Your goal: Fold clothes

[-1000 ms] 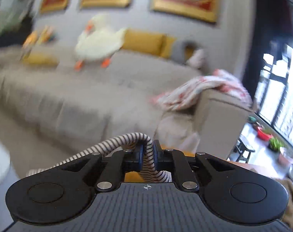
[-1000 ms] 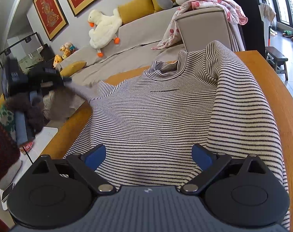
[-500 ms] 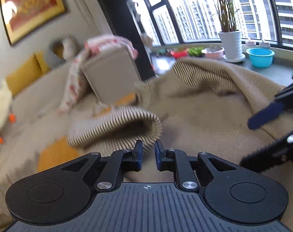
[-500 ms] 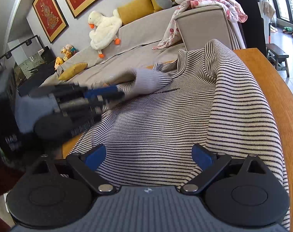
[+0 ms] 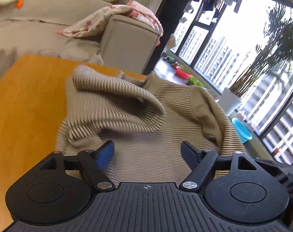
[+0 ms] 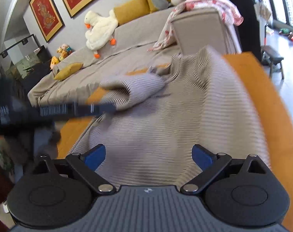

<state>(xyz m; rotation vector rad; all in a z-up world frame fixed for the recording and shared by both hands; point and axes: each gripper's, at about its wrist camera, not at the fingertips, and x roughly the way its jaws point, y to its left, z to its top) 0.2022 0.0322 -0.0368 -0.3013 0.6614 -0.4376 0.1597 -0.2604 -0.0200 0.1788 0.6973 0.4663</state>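
Left gripper (image 5: pixel 147 151) opening over striped sweater (image 5: pixel 146 135), sleeve (image 5: pixel 117 100) apparently free

The left tongs (image 6: pixel 106 109) were a dark blur in the right wrist view, so their tips could not be made out. The striped sweater (image 6: pixel 185 119) was smeared too, and its stripes ran together. The bench (image 5: pixel 26 100) was cut off at the picture's left edge
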